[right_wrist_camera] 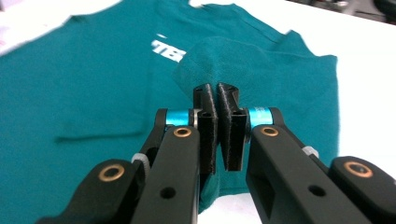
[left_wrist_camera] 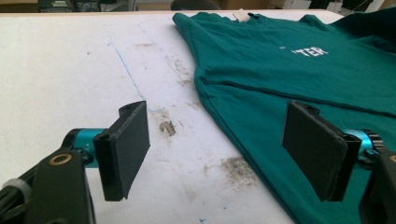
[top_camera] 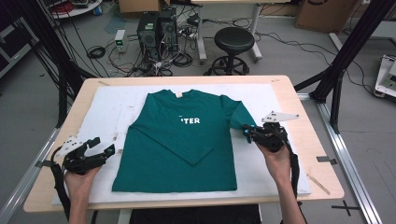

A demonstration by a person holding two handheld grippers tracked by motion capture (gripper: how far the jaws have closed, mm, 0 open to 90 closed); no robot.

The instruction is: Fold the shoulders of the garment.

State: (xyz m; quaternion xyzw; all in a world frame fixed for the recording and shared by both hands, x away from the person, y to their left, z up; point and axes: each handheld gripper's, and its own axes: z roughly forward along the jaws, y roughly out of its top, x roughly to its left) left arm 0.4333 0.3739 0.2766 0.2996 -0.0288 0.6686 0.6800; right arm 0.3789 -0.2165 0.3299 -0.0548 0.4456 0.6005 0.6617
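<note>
Left tool (top_camera: 103, 148): jaws apart, nothing between, at shirt's left edge | Right tool (top_camera: 246, 133): clamped on sleeve (right_wrist_camera: 219, 65), lifted fold | Green T-shirt (top_camera: 182, 144): flat on white mat (top_camera: 112, 107), bench (top_camera: 306, 135) centre, collar far.

White letters "TER" stand on the green T-shirt (top_camera: 180, 140), its leading letters apparently folded under.
</note>
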